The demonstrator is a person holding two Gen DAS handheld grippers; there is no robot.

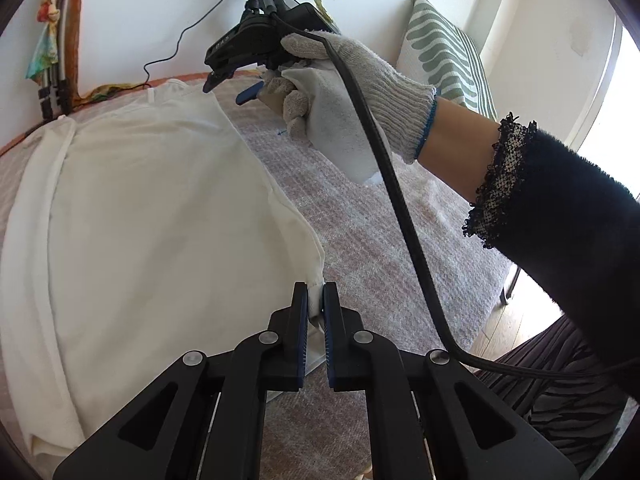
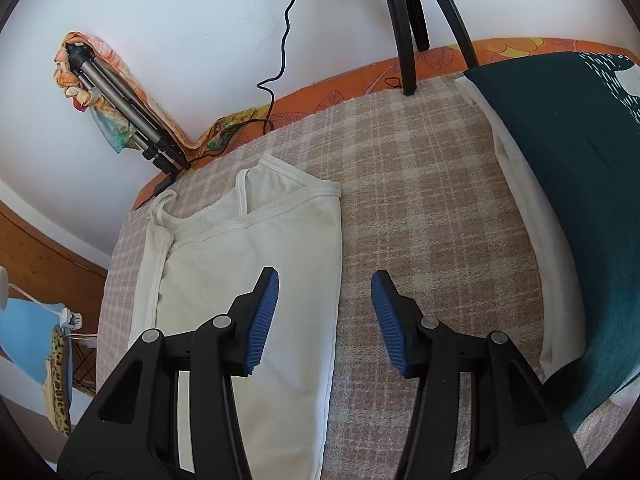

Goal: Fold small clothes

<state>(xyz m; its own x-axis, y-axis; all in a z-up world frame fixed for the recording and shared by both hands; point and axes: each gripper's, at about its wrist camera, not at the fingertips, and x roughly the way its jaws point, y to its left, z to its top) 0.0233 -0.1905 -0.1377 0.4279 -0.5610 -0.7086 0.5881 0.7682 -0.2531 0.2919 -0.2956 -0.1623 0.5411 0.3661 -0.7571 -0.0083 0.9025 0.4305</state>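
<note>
A white sleeveless top [image 1: 152,208] lies flat on the checked blanket [image 1: 360,248], folded lengthwise. My left gripper [image 1: 315,300] is shut on the near right corner of the top's hem. My right gripper [image 2: 324,292] is open and empty, held above the top's [image 2: 256,264] right folded edge, straps at the far end. In the left wrist view the right gripper [image 1: 232,88] hovers over the top's far corner, held by a gloved hand [image 1: 344,92].
A dark teal cushion [image 2: 568,168] lies on the blanket [image 2: 420,184] at the right. A tripod [image 2: 120,112] leans on the wall at the far left. Light-stand legs [image 2: 408,32] stand at the back edge. A green striped pillow [image 1: 444,48] is at the right.
</note>
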